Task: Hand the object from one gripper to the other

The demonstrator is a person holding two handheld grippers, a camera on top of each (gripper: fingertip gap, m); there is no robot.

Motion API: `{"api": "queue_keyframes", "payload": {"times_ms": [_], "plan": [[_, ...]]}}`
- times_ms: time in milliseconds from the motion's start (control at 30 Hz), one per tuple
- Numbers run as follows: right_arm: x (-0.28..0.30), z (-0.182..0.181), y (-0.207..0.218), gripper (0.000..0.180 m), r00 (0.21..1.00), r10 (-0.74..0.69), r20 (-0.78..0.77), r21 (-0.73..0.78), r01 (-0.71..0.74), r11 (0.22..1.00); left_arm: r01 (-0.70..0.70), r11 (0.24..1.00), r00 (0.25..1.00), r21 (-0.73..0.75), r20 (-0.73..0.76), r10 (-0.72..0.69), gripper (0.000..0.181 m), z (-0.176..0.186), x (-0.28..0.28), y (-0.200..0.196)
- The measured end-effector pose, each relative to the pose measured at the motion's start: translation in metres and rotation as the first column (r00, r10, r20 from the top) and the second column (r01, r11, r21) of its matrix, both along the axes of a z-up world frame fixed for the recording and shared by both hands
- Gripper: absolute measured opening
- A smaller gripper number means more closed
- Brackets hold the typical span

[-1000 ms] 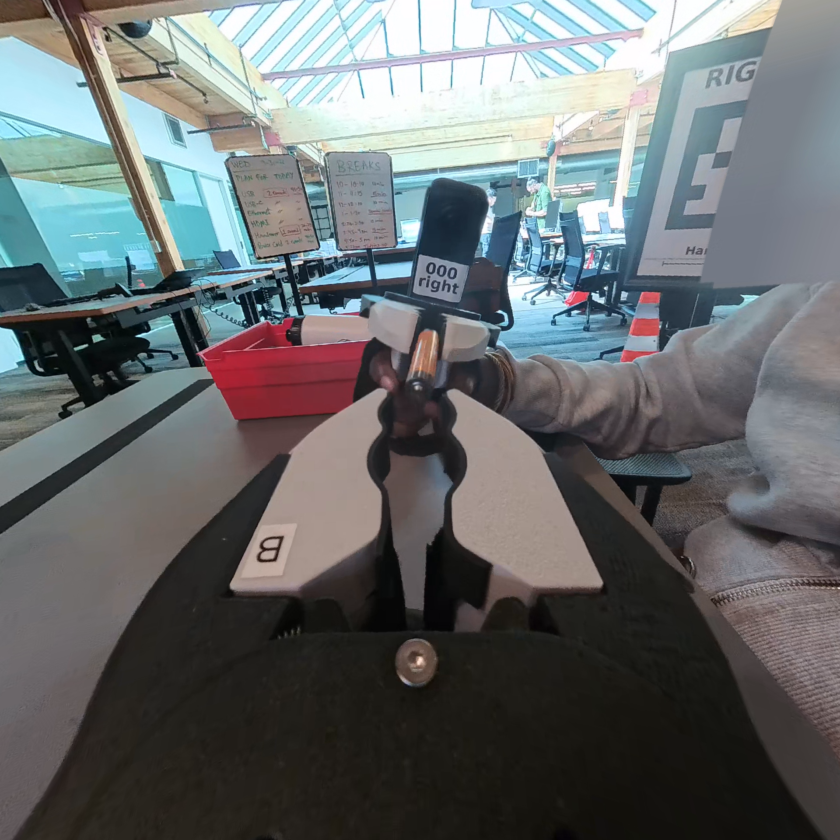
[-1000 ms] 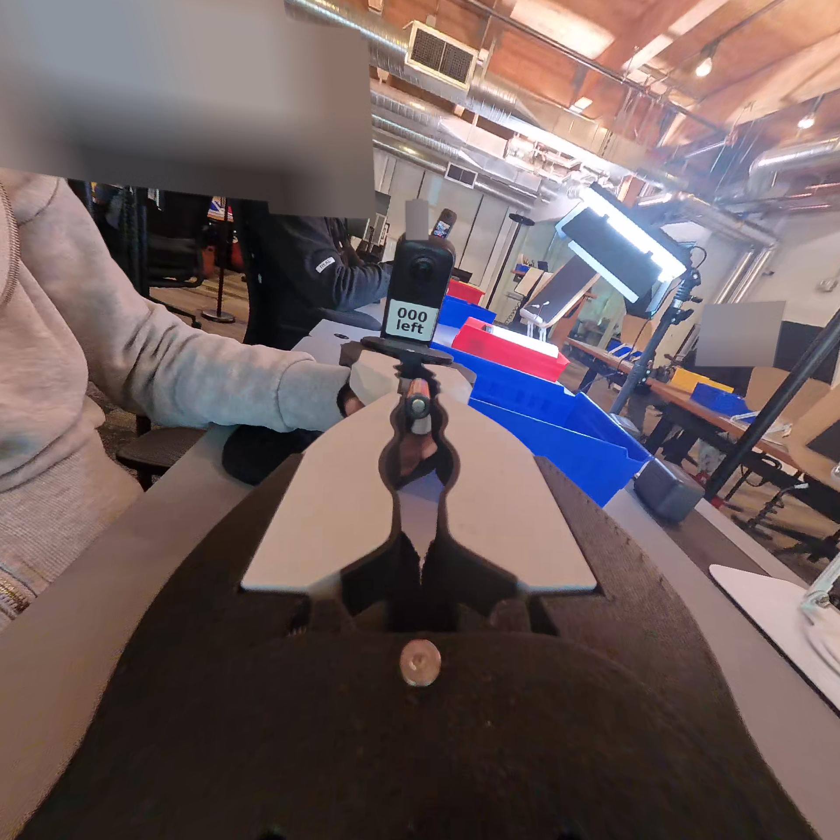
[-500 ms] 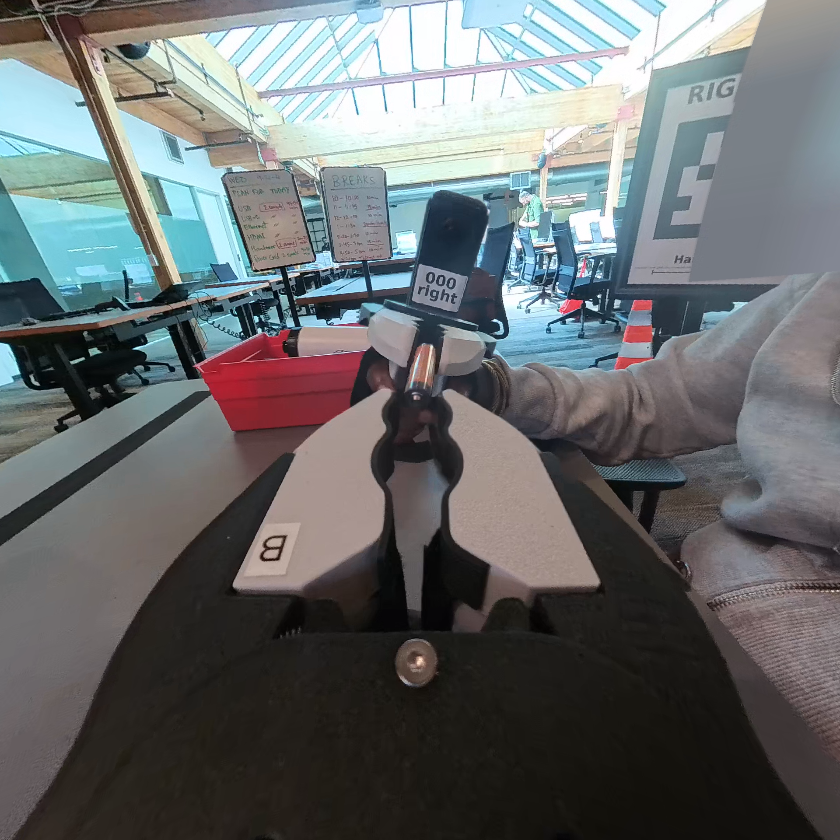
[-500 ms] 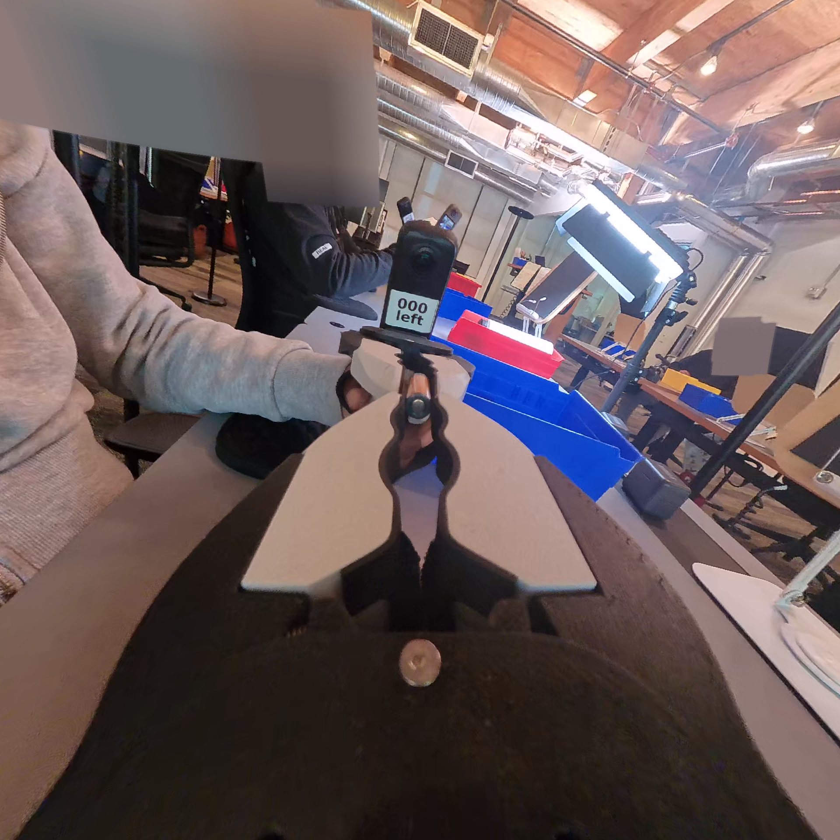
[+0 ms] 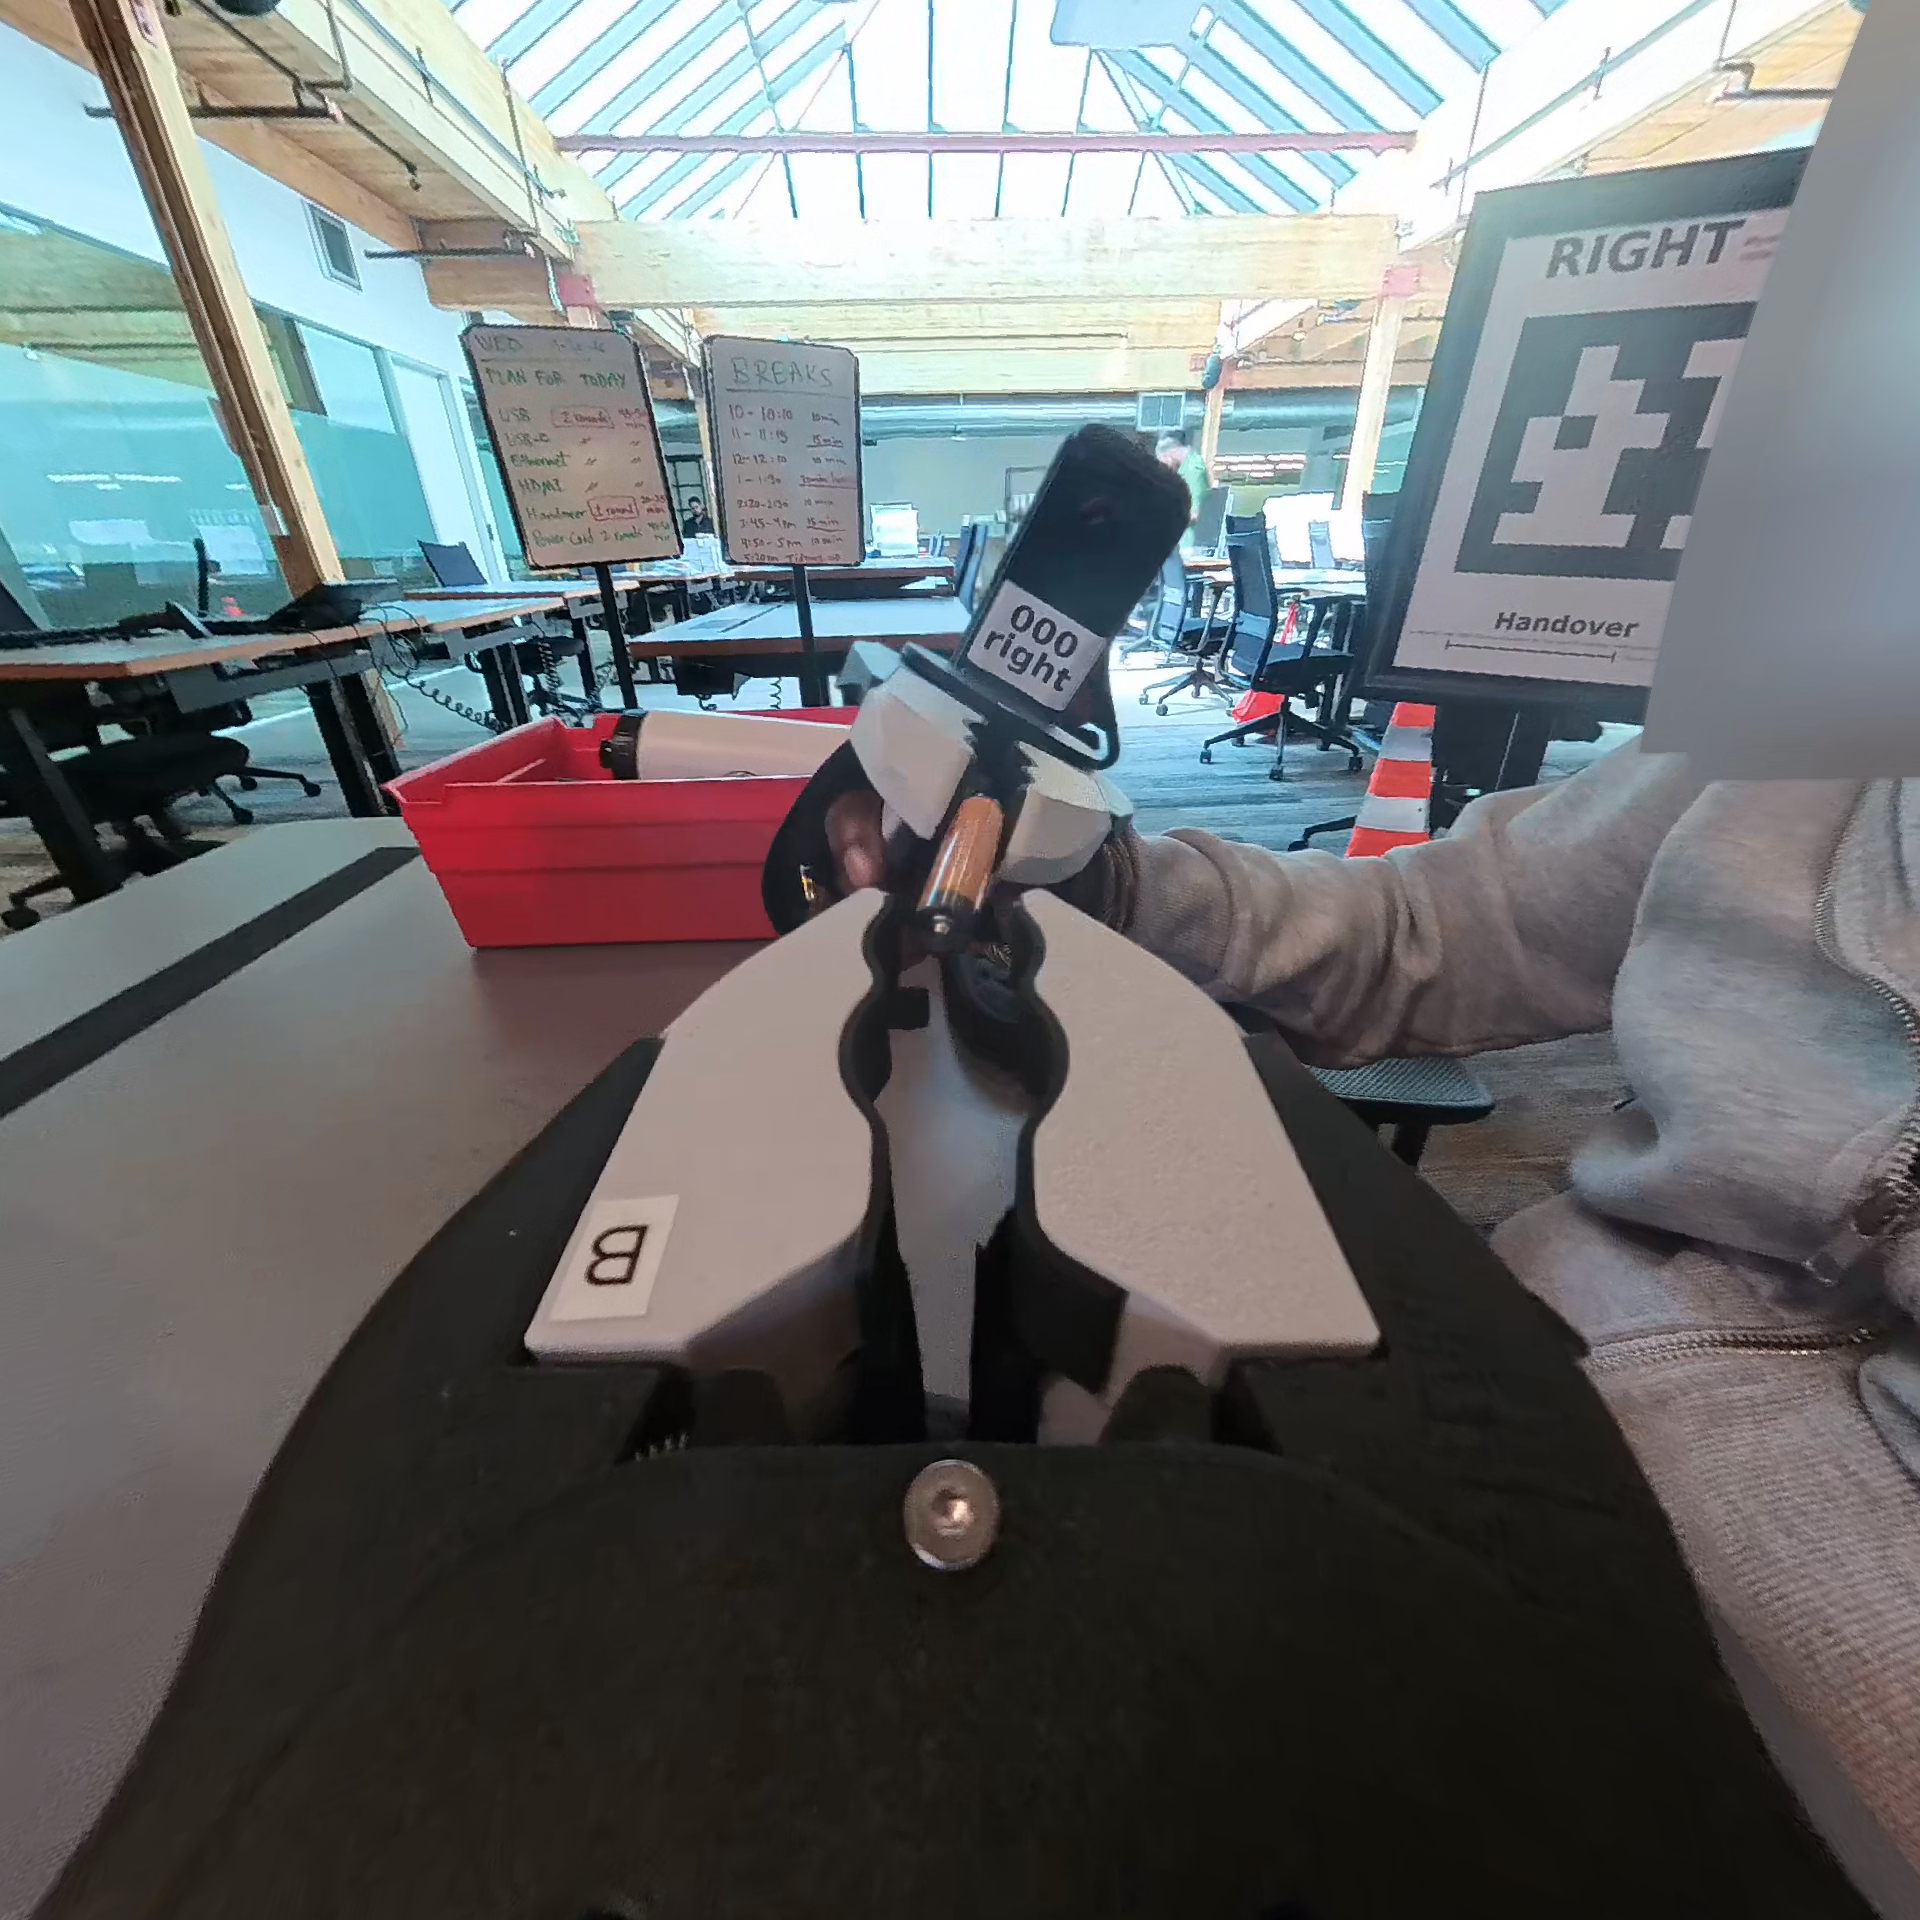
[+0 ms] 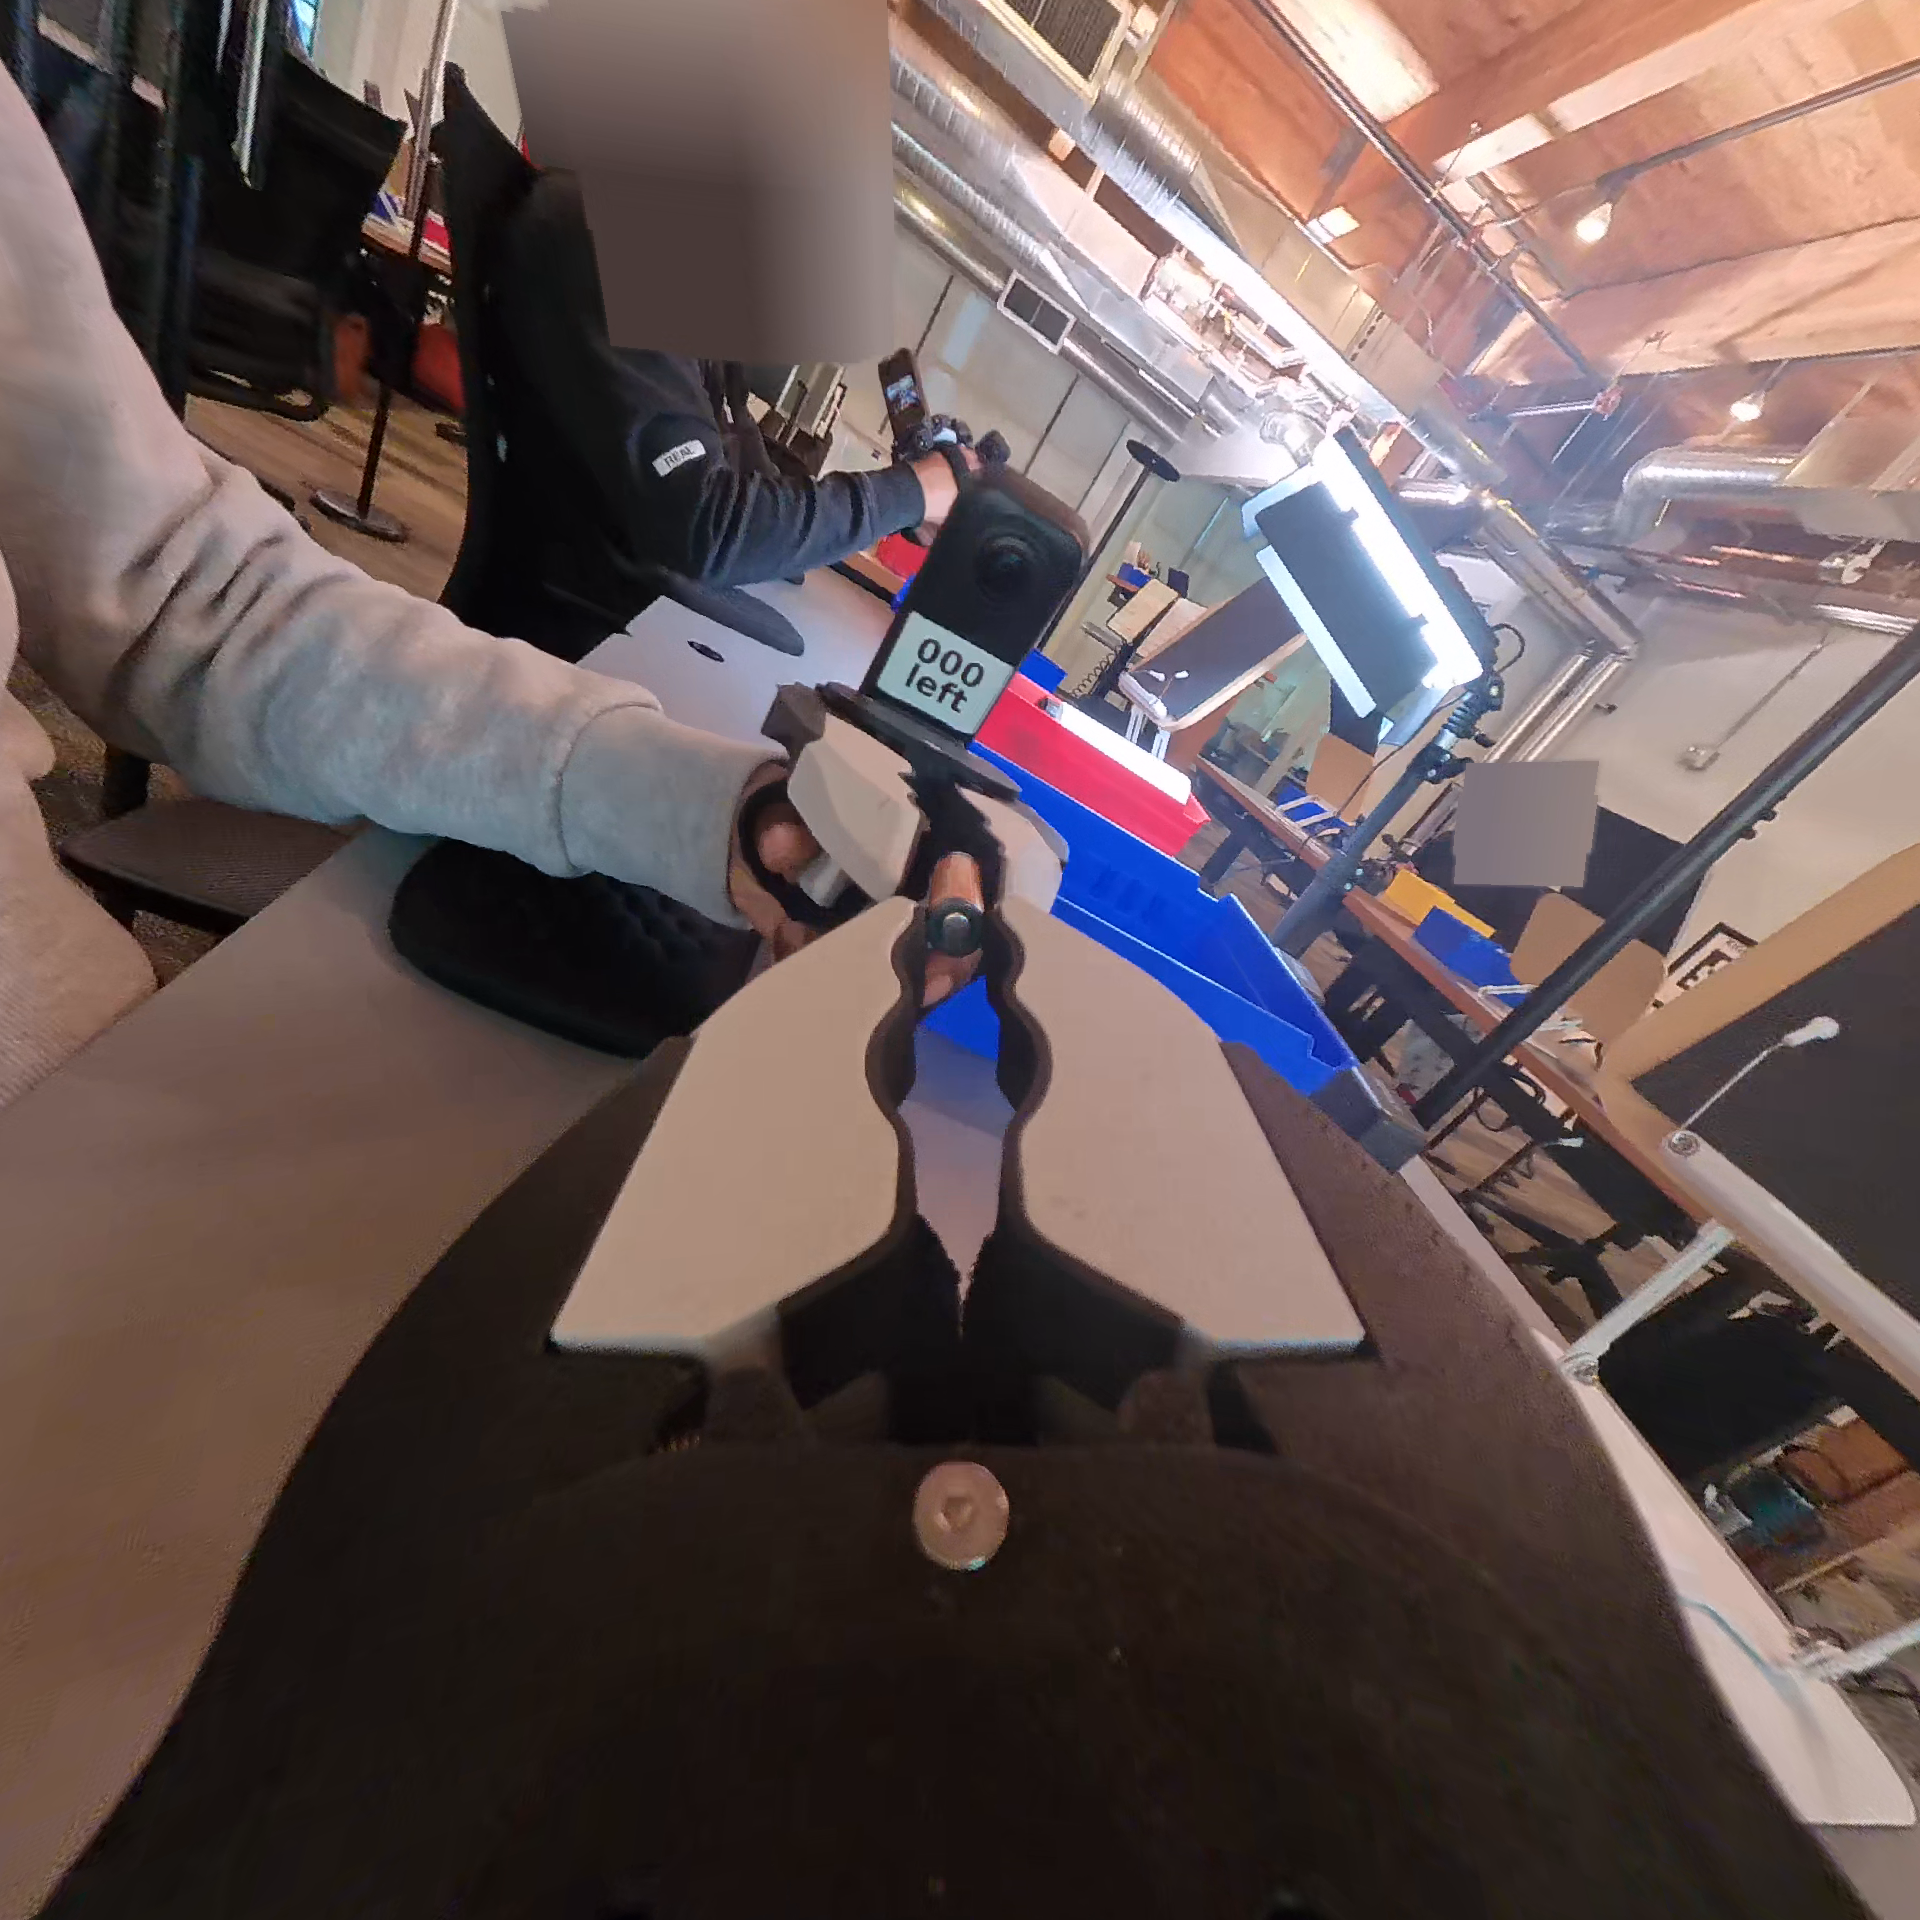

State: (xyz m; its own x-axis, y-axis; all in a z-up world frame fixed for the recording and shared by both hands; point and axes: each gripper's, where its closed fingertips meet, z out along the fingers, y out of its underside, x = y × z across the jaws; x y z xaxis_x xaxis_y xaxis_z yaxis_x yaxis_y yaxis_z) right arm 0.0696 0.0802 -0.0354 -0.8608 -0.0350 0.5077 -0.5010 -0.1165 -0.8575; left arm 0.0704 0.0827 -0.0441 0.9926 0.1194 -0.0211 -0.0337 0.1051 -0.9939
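A small copper-and-black battery [image 5: 961, 857] sits between the two grippers, which face each other tip to tip above the grey table [image 5: 208, 1143]. My right gripper [image 6: 958, 906] is shut on it; its black end [image 6: 956, 925] shows between my right fingertips. In the left wrist view the right gripper [image 5: 971, 821] leans to the right, and the battery's silver end points at me. My left gripper [image 5: 948, 912] has its jaws a little apart on either side of that end. In the right wrist view the left gripper [image 6: 951, 831] is just beyond the battery.
A red bin [image 5: 582, 873] holding a white object [image 5: 717, 743] stands behind the grippers. Blue bins [image 6: 1143, 914] and another red bin [image 6: 1091, 769] line the table's far side. A black pad [image 6: 540, 945] lies under the grey sleeve [image 6: 364, 717]. A light panel [image 6: 1361, 582] stands at the right. Left and right tips are no more than a few centimetres apart.
The right gripper has rolled and now leans to one side, with the battery tilting along with it. The battery stays between both sets of fingertips. The jaw gaps look unchanged.
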Motion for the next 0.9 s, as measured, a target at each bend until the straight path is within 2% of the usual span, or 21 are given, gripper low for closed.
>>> {"api": "queue_keyframes", "payload": {"times_ms": [167, 400, 467, 533, 567, 667, 733, 767, 900], "plan": [[0.002, -0.001, -0.001, 0.011, 1.000, 0.008, -0.026, 0.001, -0.008, 1.000, 0.019, 1.000, 1.000, -0.014, 0.010, -0.019, 0.011, -0.003, 0.002, 0.002], [0.003, -0.001, -0.001, 0.011, 0.999, 0.005, -0.034, 0.000, -0.005, 1.000, 0.043, 0.999, 0.999, -0.006, 0.014, -0.043, 0.010, -0.001, 0.004, 0.001], [0.001, -0.002, -0.002, 0.013, 0.998, 0.020, 0.062, 0.007, -0.021, 1.000, 0.008, 1.000, 0.999, -0.013, -0.037, -0.009, 0.010, -0.001, 0.002, 0.000], [-0.001, -0.005, -0.003, 0.027, 0.968, 0.066, 0.241, 0.033, -0.076, 0.997, -0.040, 0.999, 0.993, -0.028, -0.108, 0.037, 0.010, -0.001, -0.001, 0.000], [-0.001, -0.006, -0.003, 0.031, 0.931, 0.102, 0.351, 0.045, -0.125, 0.991, -0.063, 0.997, 0.989, -0.037, -0.140, 0.057, 0.010, -0.002, -0.002, 0.000], [0.004, -0.004, -0.002, 0.035, 0.750, 0.222, 0.623, 0.011, -0.292, 0.956, -0.114, 0.992, 0.971, -0.059, -0.220, 0.098, 0.010, -0.003, -0.004, 0.001], [0.003, -0.003, -0.001, 0.030, 0.672, 0.247, 0.698, -0.013, -0.333, 0.943, -0.137, 0.988, 0.962, -0.067, -0.246, 0.117, 0.010, -0.004, -0.006, 0.001], [0.002, -0.005, -0.001, 0.027, 0.658, 0.243, 0.713, -0.010, -0.337, 0.941, -0.145, 0.987, 0.959, -0.070, -0.255, 0.122, 0.010, -0.004, -0.006, 0.001], [-0.002, -0.009, -0.003, 0.011, 0.685, 0.206, 0.699, 0.012, -0.299, 0.954, -0.150, 0.985, 0.954, -0.083, -0.274, 0.123, 0.010, -0.006, -0.006, 0.002]]}}
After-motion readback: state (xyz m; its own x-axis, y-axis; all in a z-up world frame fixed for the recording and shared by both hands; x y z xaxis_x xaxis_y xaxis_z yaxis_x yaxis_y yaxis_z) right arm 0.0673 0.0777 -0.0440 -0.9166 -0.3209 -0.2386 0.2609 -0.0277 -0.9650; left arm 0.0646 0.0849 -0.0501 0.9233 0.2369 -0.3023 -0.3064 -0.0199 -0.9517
